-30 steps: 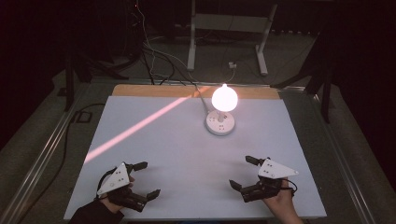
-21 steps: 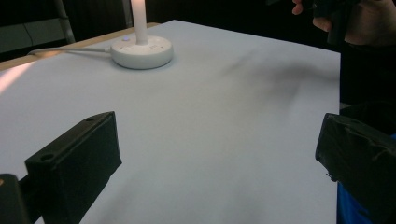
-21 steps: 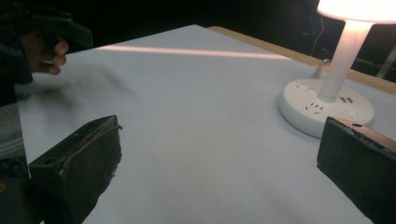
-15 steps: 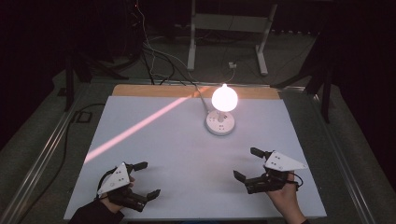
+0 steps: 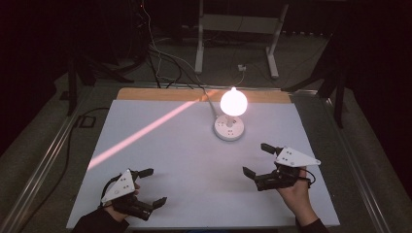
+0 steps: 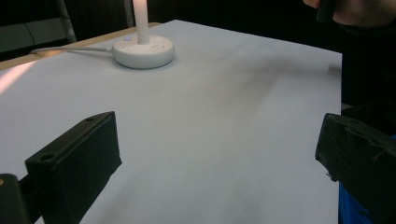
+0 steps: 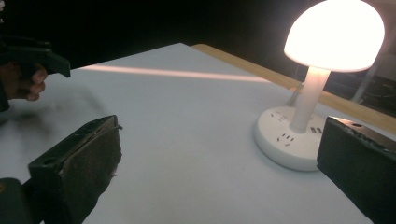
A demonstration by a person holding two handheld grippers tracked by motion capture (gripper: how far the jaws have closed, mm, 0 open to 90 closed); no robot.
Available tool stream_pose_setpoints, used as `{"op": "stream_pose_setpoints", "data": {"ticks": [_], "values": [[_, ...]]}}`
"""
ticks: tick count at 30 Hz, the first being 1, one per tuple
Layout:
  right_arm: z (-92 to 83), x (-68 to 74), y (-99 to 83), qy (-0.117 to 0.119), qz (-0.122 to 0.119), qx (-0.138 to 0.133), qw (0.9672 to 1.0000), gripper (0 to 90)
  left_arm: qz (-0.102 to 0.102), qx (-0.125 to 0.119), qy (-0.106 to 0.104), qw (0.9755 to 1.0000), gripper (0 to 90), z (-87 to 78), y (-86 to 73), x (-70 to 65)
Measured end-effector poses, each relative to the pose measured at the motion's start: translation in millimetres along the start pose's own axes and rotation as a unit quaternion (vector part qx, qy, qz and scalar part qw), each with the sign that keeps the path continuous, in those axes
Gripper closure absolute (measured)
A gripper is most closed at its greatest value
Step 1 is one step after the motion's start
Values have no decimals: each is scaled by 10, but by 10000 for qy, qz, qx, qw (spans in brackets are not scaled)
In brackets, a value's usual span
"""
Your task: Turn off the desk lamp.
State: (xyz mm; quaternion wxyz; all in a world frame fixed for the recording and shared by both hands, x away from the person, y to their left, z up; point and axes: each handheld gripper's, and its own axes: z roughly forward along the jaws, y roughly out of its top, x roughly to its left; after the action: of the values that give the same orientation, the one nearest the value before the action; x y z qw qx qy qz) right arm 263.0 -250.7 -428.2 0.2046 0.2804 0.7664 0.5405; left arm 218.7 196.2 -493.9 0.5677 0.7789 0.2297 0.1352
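A lit mushroom lamp (image 5: 233,103) stands on a round white socket base (image 5: 229,128) at the back middle of the white table (image 5: 194,160). My left gripper (image 5: 152,186) rests open near the front left corner, nothing between its jaws. My right gripper (image 5: 258,159) is open at the front right, raised a little, a short way in front of and right of the base. In the right gripper view the lamp (image 7: 334,32) and base (image 7: 292,135) lie ahead between the wide jaws. In the left gripper view the base (image 6: 142,49) sits far ahead.
A bright stripe of light (image 5: 145,130) crosses the table diagonally. A white cable (image 5: 209,99) runs from the base over the wooden back edge (image 5: 160,94). A metal stand (image 5: 238,29) and loose cables are on the floor behind. The other hand (image 7: 21,79) shows far left in the right gripper view.
My right gripper has moved forward and to the right, closer to the lamp base. The left gripper has stayed in place.
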Motion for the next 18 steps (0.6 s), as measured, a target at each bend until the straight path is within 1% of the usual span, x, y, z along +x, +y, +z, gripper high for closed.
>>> {"op": "stream_pose_setpoints", "data": {"ticks": [3, 5, 9, 10, 11, 13, 14, 18], "values": [[38, -56, 60, -6, 8, -26, 10000, 0, -12, -13, 4, 10000, 6, 0, 1, 1], [45, -67, 68, -1, 15, -42, 10000, 0, 3, 6, 6, 10000, 6, 1, -1, -2], [111, -156, 95, 31, 175, -70, 9998, 0, -12, -8, 8, 10000, 6, 0, 0, 0], [111, -156, 95, 31, 175, -70, 9998, 0, -8, -2, 9, 10000, 6, 1, -1, 0], [139, -196, 96, 25, 240, -85, 9997, 0, -5, 3, 4, 10000, 6, 0, -1, 0], [154, -213, 98, 8, 239, -63, 9997, 0, -6, -19, 3, 10000, 6, -1, 1, -1], [184, -248, 102, -33, 234, -57, 9997, 0, -12, -12, 1, 10000, 6, 0, 1, 0], [247, -319, 112, -28, 281, -16, 9996, 0, -8, 8, -9, 10000, 6, 3, -1, -1]]}}
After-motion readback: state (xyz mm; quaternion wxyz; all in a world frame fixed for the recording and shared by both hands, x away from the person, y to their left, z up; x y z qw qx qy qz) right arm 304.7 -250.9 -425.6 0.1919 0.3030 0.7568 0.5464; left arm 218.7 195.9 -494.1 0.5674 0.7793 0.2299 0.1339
